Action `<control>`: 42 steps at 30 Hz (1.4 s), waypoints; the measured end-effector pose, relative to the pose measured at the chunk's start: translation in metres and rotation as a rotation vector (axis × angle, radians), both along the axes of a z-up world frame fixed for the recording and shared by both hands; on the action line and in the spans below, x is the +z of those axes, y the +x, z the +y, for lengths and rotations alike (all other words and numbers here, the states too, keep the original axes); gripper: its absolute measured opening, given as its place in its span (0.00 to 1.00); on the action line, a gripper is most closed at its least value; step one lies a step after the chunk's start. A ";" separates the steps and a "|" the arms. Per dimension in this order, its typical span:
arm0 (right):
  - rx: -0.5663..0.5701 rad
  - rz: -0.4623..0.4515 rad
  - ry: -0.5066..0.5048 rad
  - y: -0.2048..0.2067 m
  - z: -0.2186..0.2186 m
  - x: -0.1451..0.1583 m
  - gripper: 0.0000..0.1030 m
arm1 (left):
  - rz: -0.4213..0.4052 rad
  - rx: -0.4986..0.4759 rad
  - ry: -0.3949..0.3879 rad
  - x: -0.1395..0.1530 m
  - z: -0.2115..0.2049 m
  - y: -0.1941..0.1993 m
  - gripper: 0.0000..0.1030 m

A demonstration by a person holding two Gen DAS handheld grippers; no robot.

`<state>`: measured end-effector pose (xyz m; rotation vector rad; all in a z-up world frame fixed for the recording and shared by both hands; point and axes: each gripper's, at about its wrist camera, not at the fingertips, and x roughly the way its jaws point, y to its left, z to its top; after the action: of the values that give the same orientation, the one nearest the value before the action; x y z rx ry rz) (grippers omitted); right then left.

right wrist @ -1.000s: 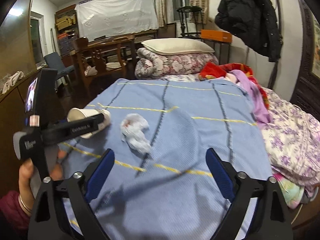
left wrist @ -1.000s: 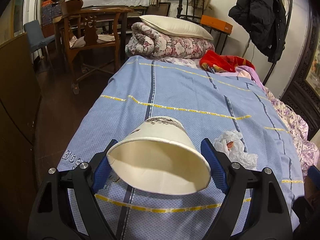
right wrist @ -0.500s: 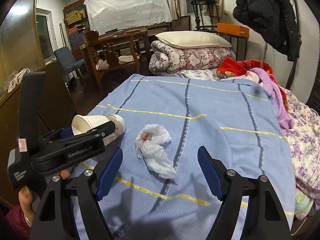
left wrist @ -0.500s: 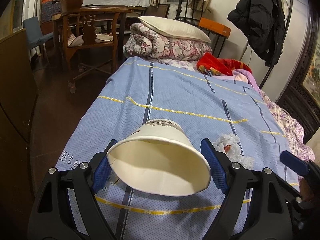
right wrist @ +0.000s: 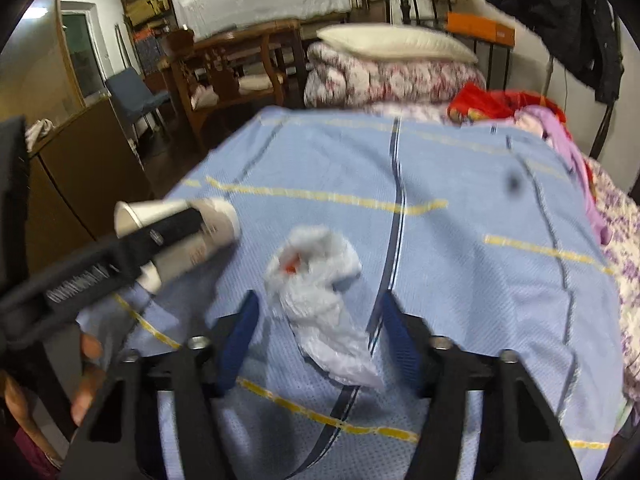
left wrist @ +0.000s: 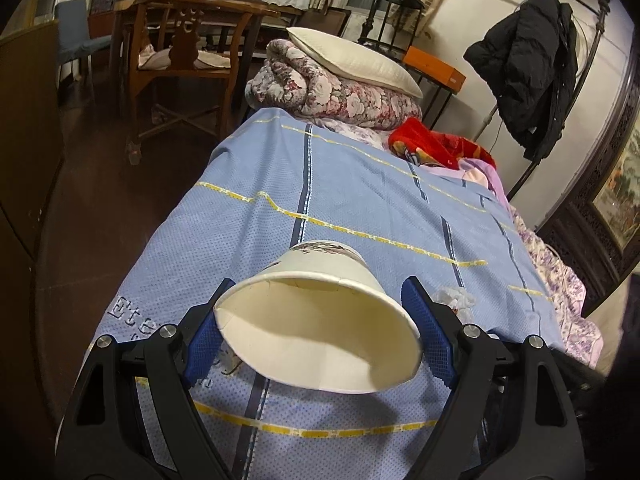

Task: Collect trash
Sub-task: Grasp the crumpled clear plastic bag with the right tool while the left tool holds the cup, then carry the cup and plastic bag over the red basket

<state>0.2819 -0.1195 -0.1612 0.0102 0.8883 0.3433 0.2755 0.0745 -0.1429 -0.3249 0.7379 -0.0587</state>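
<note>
**Cup in one gripper, crumpled bag between the jaws of the other**

Blue bedsheet (left wrist: 360, 184) with yellow and dark stripes covers the bed, and the room behind is crowded: a wooden chair (left wrist: 184, 52) off to the left, a rolled floral quilt (left wrist: 332, 92) with a cream pillow (left wrist: 352, 60) on top at the bed's far end, a red blanket (left wrist: 436, 144) beside it, and a black jacket (left wrist: 528, 72) hanging at the right wall.

On the left, the left gripper (left wrist: 316, 332) pinches a white paper cup (left wrist: 320, 336) by its sides, the blue pads pressed against the wall near the rim, the mouth turned back toward the handle. From the right wrist view the cup (right wrist: 176, 236) is held above the sheet's left edge, with a hand (right wrist: 86, 376) on the handle below.

To the right of it, a crumpled white plastic bag (right wrist: 320, 300) with a bit of orange showing lies on the sheet. The right gripper (right wrist: 318, 344) straddles the bag's near end; its jaws have just been closing, yet a gap shows between each pad and the plastic. That view is blurred.
</note>
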 end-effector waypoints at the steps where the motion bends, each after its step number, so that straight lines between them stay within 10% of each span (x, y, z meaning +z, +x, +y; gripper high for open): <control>1: -0.002 0.026 0.001 0.001 -0.001 -0.005 0.17 | 0.002 -0.002 -0.002 0.000 0.000 0.001 0.78; 30: -0.194 -0.269 0.110 -0.169 -0.140 0.101 0.15 | -0.098 -0.115 0.060 0.077 -0.057 -0.122 0.78; 42: -0.302 -0.303 0.161 -0.245 -0.227 0.104 0.15 | -0.156 -0.298 0.122 0.110 -0.159 -0.167 0.78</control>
<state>0.0366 -0.3464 -0.0571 0.2333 0.5462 0.1273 0.1084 -0.0844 -0.0329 -0.0902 0.6276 -0.3163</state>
